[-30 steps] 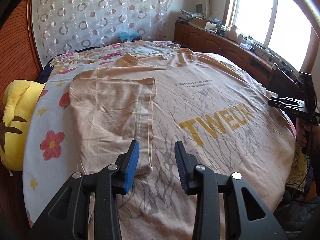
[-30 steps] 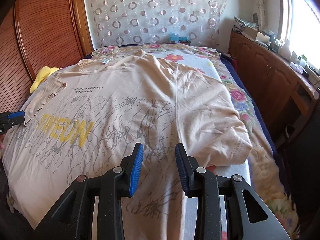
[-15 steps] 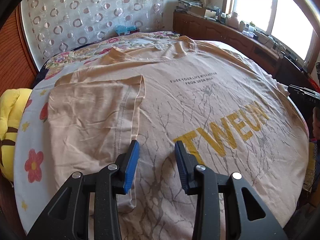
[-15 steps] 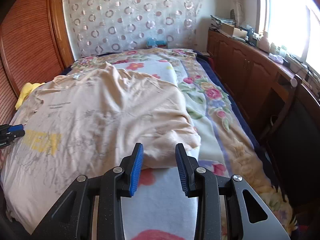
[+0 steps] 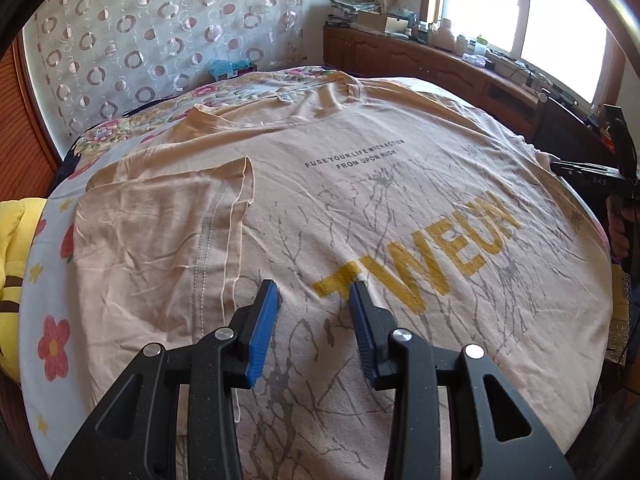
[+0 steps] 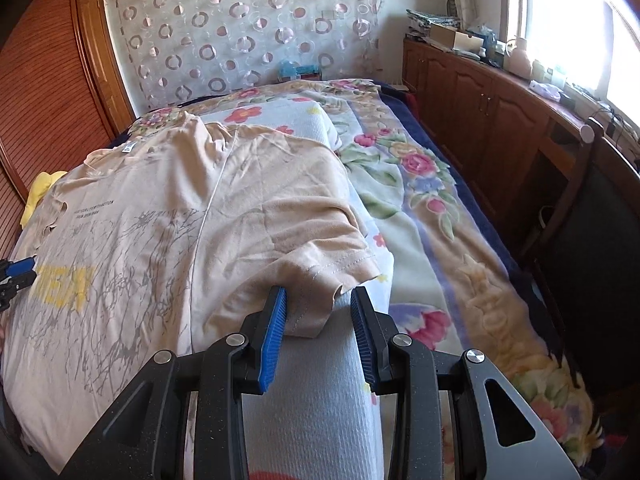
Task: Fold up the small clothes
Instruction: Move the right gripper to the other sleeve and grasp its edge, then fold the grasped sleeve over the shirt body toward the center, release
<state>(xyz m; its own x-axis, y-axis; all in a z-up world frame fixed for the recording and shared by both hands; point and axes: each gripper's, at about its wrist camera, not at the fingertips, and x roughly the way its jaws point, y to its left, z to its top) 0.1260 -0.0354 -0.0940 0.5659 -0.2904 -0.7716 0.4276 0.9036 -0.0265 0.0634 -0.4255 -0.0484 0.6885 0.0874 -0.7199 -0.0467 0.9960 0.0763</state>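
A beige T-shirt [image 5: 360,184] with yellow letters and grey branch print lies flat on the bed. Its left sleeve [image 5: 160,232] is folded inward onto the body. My left gripper [image 5: 314,300] hovers open over the print just right of that folded sleeve, nothing between its blue pads. In the right wrist view the shirt's other sleeve [image 6: 304,240] lies spread toward the bed's right side. My right gripper [image 6: 320,308] is open, with the sleeve's hem corner lying between its fingertips, not pinched. The left gripper [image 6: 16,276] shows at that view's left edge.
The bed carries a floral blanket [image 6: 432,208] and a white flowered sheet [image 5: 44,300]. A yellow plush [image 5: 12,256] lies at the left edge. Wooden cabinets [image 6: 500,108] with clutter run under the window on the right. A dark chair [image 6: 592,216] stands beside the bed.
The left gripper slid right, from the folded sleeve's edge to the print beside the yellow letters. The right gripper swung right, from the shirt's body to the right sleeve's hem.
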